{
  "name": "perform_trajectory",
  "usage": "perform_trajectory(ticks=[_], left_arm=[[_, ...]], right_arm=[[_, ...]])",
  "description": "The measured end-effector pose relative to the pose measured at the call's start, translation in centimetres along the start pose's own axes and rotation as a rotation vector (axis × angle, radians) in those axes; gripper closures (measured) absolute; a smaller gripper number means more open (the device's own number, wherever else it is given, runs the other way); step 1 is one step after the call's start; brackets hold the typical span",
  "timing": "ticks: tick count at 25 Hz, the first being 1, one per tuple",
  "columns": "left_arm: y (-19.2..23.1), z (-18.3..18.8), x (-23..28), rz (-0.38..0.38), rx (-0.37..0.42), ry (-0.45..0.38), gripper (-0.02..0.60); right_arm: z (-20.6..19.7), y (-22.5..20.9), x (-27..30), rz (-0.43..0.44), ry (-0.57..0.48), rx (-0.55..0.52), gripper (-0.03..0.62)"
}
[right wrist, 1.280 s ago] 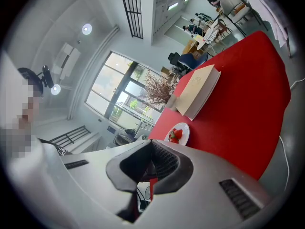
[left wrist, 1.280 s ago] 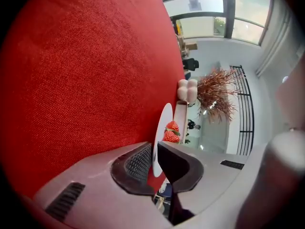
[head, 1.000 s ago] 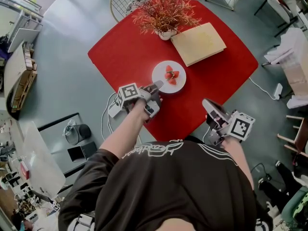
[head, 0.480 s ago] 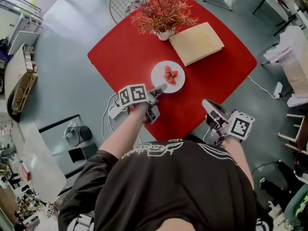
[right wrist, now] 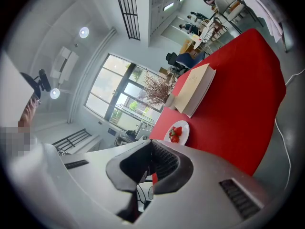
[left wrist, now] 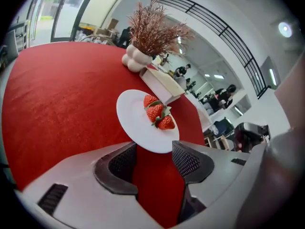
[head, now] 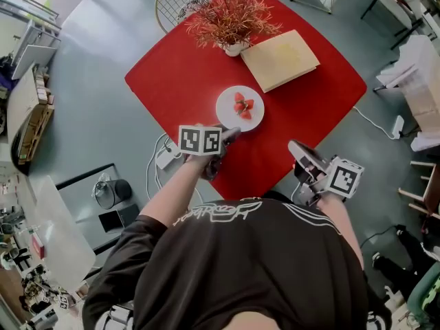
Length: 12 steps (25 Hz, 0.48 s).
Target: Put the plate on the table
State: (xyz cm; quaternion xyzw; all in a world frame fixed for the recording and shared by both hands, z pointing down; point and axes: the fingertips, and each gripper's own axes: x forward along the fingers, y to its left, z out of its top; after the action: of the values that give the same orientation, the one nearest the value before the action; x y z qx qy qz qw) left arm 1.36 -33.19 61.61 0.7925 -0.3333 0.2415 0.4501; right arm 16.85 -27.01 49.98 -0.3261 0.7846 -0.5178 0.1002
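A white plate [head: 227, 108] with strawberries [head: 244, 105] rests flat on the red table [head: 185, 67], near its middle. My left gripper [head: 230, 135] sits just short of the plate's near rim. In the left gripper view its jaws are opening around that rim of the plate [left wrist: 136, 118], and the pads do not press on it; the left gripper [left wrist: 155, 151] holds nothing. My right gripper [head: 294, 146] hovers at the table's near edge, to the right of the plate [right wrist: 185, 126]. The right gripper [right wrist: 151, 151] is shut and empty.
A vase of dried red branches [head: 234, 16] stands at the far side, with a beige book [head: 280, 60] to its right. A wire chair [head: 175, 2] is behind the table. A cable and adapter [head: 163, 158] lie on the floor at the left.
The left gripper has let go of the plate's rim, spread its jaws and drawn back a little toward me, its marker cube turning. Plate and right gripper stay put.
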Motion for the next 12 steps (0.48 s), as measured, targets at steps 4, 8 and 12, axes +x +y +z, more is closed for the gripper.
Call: perform_trajectory(ticks=[4,8,12], left_arm=[[0.22,-0.37,-0.14,0.037,0.060,0.032,0.359],[0.70,-0.64,-0.08,0.100,0.176,0.074,0.359],[0.80,-0.76,-0.38,0.091,0.165,0.072,0.359]], right_arm=[[-0.29,0.06,0.00,0.000,0.002,0.003,0.586],[-0.60,-0.11,0.08,-0.012,0.002,0.005,0.586],[-0.64,0.51,-0.12,-0.002,-0.014,0.020,0.586]])
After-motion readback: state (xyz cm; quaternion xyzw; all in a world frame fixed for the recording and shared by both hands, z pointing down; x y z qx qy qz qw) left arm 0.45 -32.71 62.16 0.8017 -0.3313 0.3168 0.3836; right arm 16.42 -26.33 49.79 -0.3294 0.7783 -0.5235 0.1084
